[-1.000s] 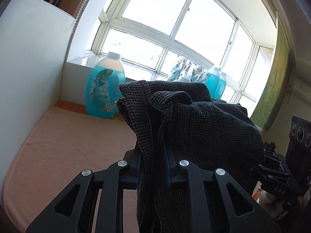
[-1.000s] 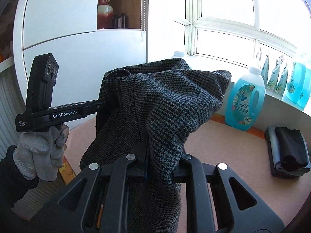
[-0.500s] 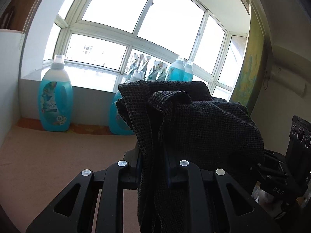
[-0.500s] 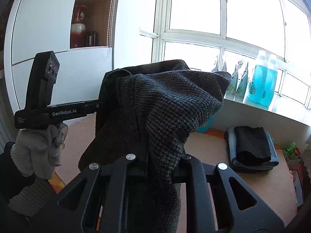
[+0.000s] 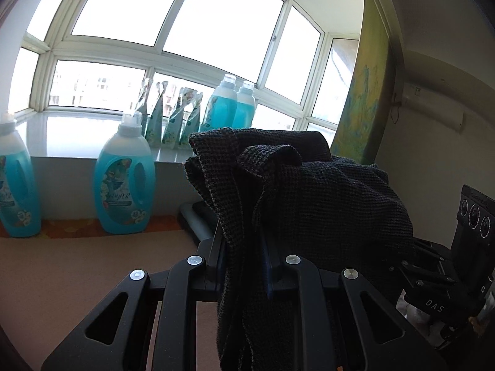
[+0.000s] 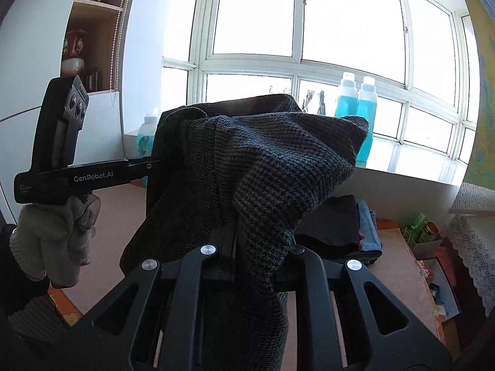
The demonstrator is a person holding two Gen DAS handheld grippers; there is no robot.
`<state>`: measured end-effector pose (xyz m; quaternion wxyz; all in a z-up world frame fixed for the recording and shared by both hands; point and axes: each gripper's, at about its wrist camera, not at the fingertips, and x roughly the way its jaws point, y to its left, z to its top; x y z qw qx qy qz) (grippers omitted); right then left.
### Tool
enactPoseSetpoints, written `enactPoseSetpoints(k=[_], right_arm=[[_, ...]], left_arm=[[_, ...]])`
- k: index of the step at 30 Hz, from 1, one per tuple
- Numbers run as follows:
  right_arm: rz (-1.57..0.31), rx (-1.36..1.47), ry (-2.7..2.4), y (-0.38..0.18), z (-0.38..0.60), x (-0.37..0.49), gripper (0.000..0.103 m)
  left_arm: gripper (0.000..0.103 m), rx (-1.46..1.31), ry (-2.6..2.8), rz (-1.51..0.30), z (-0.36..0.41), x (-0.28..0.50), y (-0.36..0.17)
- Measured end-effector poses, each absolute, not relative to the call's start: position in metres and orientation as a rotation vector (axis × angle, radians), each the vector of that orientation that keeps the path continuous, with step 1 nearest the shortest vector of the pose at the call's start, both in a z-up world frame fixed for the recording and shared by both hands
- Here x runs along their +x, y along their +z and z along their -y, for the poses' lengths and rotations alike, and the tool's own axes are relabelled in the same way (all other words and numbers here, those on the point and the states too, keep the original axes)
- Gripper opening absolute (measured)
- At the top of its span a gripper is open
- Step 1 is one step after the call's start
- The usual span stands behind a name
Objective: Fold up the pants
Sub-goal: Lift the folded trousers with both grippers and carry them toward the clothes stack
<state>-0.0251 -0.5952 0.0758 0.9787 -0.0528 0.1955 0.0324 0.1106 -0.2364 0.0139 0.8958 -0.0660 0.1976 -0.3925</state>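
The dark checked pants (image 5: 309,204) are being pinched between the closed fingers of the left gripper (image 5: 244,256) and the right gripper (image 6: 247,247), bunched in the air above the tan table (image 5: 77,272). Blue detergent bottles (image 5: 125,182) are standing behind, and folded clothes (image 6: 346,225) are lying beyond.

Both our cams ride right behind their own claws, looking forward along the fingers. The left gripper (image 5: 244,259) view faces the window sill (image 5: 77,130), with the pants (image 5: 309,191) bunched up close ahead. The right gripper (image 6: 247,247) view faces the same window (image 6: 349,24). We share the pants (image 6: 263,160), the two detergent bottles (image 5: 232,108) (image 6: 355,108) and the folded clothes stack (image 5: 198,216) (image 6: 346,222).
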Motion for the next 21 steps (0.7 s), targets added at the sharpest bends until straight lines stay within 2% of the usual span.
enactPoseSetpoints(k=[7,21], right_arm=[[-0.4,-0.099,0.004,0.086,0.649,0.003,0.015],[-0.465,-0.269,-0.052,0.089,0.705,0.102,0.015]], left_arm=[[0.017,-0.113,-0.845,-0.41,0.29,0.132,0.02],[0.017,-0.132,-0.839,-0.414,0.36,0.216,0.012]])
